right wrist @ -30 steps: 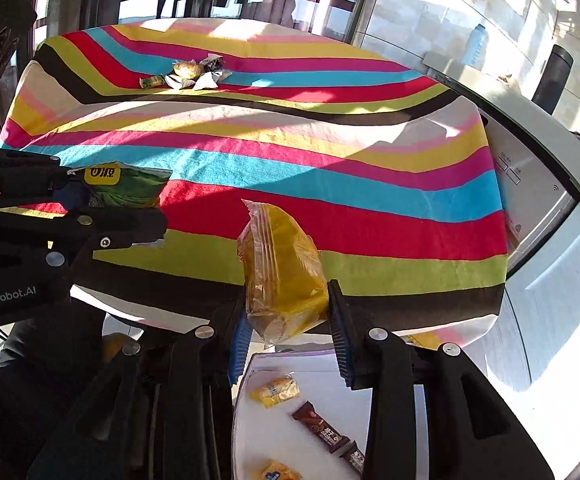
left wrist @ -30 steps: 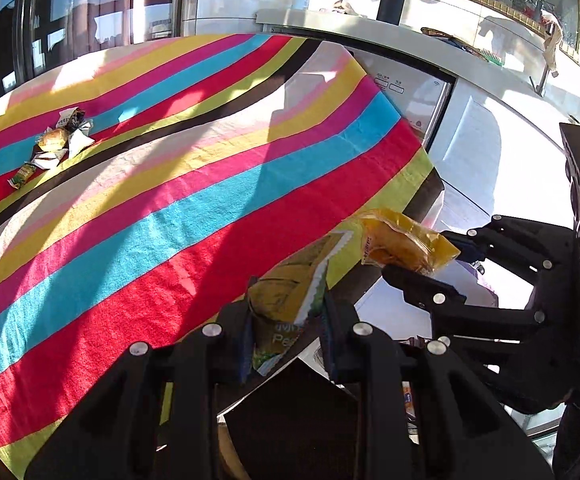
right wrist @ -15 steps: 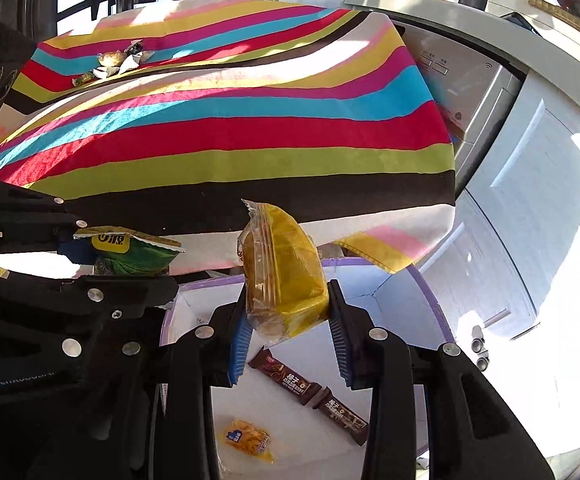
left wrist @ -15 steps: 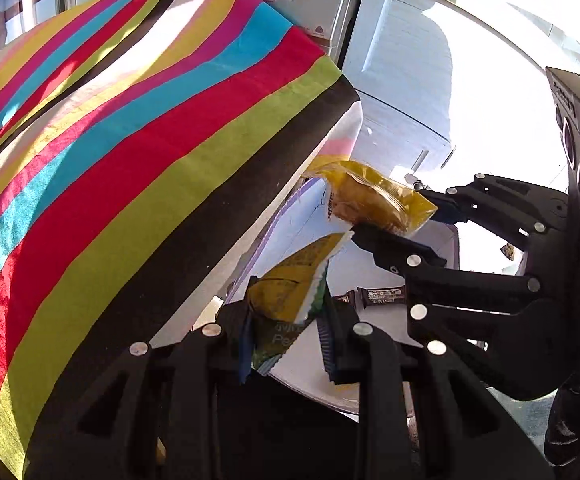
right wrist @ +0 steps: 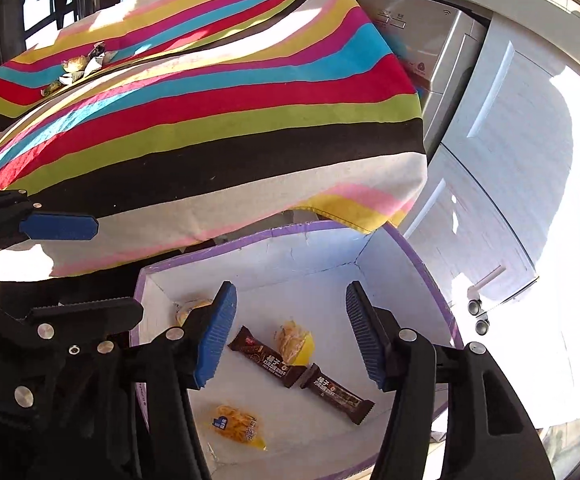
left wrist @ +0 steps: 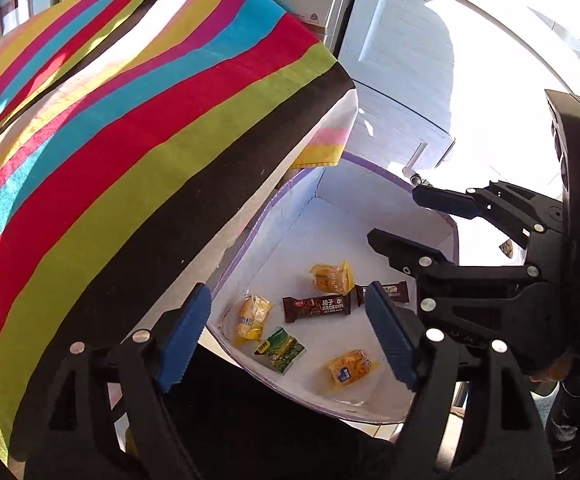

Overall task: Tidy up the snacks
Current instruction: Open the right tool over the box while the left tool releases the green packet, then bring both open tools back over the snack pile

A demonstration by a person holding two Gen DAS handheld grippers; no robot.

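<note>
Both claws point down into the white box (left wrist: 369, 200) with the purple rim, beside the table under the striped cloth (left wrist: 130, 140). Left gripper (left wrist: 290, 336): jaws have just been opening, now wide apart, nothing between the pads; the green packet (left wrist: 280, 349) lies on the box floor just below and between its fingertips. A yellow packet (left wrist: 252, 316) sits next to its left pad, a brown chocolate bar (left wrist: 315, 307) straight ahead between the pads, a second brown bar (left wrist: 391, 292) partly behind its right pad, another yellow packet (left wrist: 329, 278) beyond that, and one with a blue label (left wrist: 351, 368) close to the right pad. Right gripper (right wrist: 290, 336): jaws also just opening, apart, empty; the yellow cake packet (right wrist: 293, 342) rests on the box floor between its pads, touching the brown bar. A few wrappers (right wrist: 82, 66) remain on the cloth, far ahead of the right claw.
</note>
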